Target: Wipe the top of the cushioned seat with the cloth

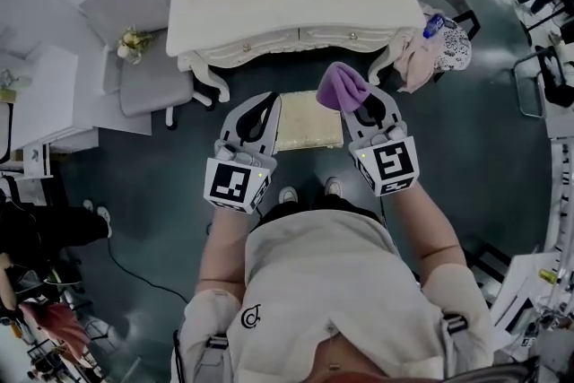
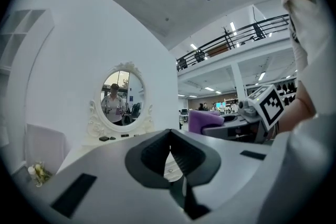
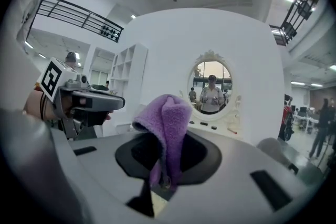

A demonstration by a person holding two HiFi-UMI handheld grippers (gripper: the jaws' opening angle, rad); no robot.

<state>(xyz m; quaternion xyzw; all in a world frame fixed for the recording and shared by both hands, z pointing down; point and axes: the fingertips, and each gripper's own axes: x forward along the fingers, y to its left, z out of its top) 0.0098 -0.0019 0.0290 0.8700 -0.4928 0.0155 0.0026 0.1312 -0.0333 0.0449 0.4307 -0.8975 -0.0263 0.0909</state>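
Note:
The cushioned seat (image 1: 308,117) is a cream square stool in front of the white dressing table (image 1: 296,0), seen in the head view between my two grippers. My right gripper (image 1: 352,96) is shut on a purple cloth (image 1: 343,87), which sticks up from its jaws above the seat's right edge. In the right gripper view the cloth (image 3: 169,122) stands folded between the closed jaws. My left gripper (image 1: 263,108) hovers at the seat's left edge, shut with nothing in it; its jaws meet in the left gripper view, where the purple cloth (image 2: 205,120) also shows.
A grey chair (image 1: 143,45) stands left of the dressing table, with a small bouquet (image 1: 133,41) on it. A second chair (image 1: 439,31) at the right carries clothes. Small items lie on the tabletop. An oval mirror (image 3: 211,86) stands on the table. My feet (image 1: 309,189) are just below the seat.

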